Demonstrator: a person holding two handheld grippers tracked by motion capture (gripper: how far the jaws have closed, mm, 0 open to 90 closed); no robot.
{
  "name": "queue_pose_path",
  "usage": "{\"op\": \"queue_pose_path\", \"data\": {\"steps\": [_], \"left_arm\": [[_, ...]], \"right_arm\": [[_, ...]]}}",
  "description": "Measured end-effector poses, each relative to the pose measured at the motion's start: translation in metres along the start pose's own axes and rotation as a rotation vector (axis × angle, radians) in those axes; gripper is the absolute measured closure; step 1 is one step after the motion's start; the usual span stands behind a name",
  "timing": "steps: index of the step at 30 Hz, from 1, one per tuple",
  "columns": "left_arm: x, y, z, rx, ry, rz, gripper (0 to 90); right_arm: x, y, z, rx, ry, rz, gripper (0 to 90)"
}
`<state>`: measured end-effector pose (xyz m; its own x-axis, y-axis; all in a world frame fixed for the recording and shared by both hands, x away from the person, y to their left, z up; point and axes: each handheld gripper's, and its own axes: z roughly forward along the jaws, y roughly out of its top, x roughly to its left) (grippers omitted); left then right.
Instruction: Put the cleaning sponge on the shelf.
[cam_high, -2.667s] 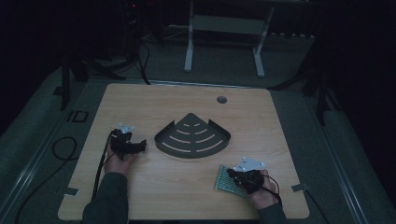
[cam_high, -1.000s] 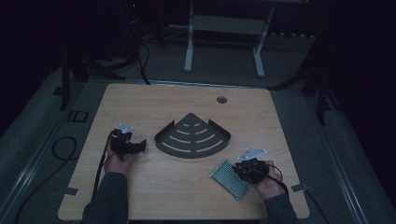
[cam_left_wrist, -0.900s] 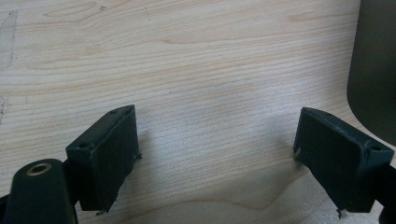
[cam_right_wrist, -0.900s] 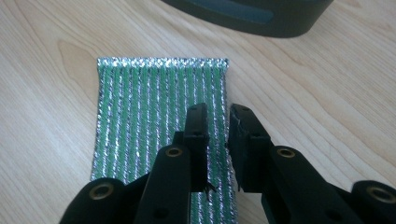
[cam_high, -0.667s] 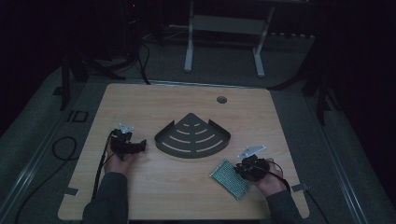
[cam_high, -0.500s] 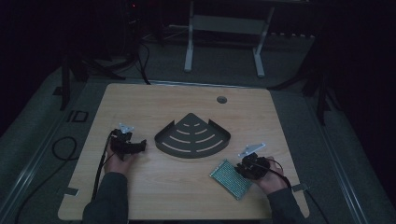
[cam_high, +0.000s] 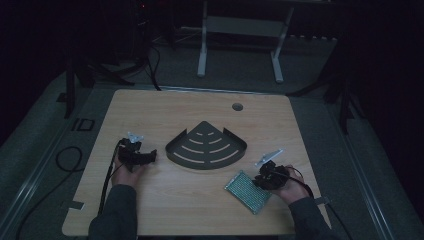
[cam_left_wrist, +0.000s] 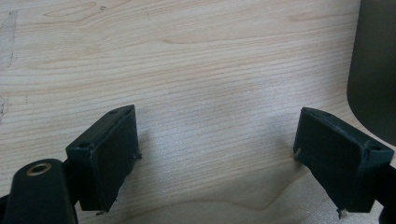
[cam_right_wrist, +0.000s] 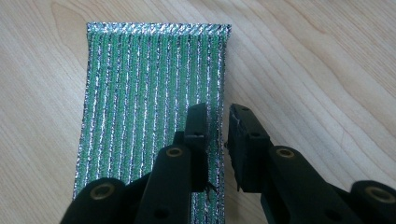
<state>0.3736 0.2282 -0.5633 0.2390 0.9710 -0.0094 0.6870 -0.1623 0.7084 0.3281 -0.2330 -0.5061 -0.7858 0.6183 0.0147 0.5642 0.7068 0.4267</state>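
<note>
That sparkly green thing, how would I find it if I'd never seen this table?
Start at the wooden table and go to its near right corner, below the dark fan-shaped tray. There, at the right hand-held gripper, lies the flat sparkly green pad. It is the one glittery, striped thing there.

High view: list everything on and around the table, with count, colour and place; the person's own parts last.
table: one, light wood, centre, with a round hole near its far edge
corner shelf: one, dark, slotted, fan-shaped, mid-table
scrubbing pad: one, green with silver stripes, flat near the front right
metal stand: one, pale, on the floor beyond the table
left claw: one, black, jaws wide apart over bare wood, left of the shelf
right claw: one, black, jaws narrowly apart at the pad's edge
</note>
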Motion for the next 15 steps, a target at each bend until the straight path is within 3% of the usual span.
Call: {"op": "queue_pose_path", "data": {"steps": [7, 15], "left_arm": [[0.0000, 0.0000, 0.0000, 0.000, 0.000, 0.000, 14.2], [0.0000, 0.0001, 0.0001, 0.000, 0.000, 0.000, 14.2]], "right_arm": [[-0.0003, 0.0035, 0.0031, 0.027, 0.015, -0.006, 77.3], [-0.0076, 0.0050, 0.0075, 0.059, 0.050, 0.022, 73.5]]}}
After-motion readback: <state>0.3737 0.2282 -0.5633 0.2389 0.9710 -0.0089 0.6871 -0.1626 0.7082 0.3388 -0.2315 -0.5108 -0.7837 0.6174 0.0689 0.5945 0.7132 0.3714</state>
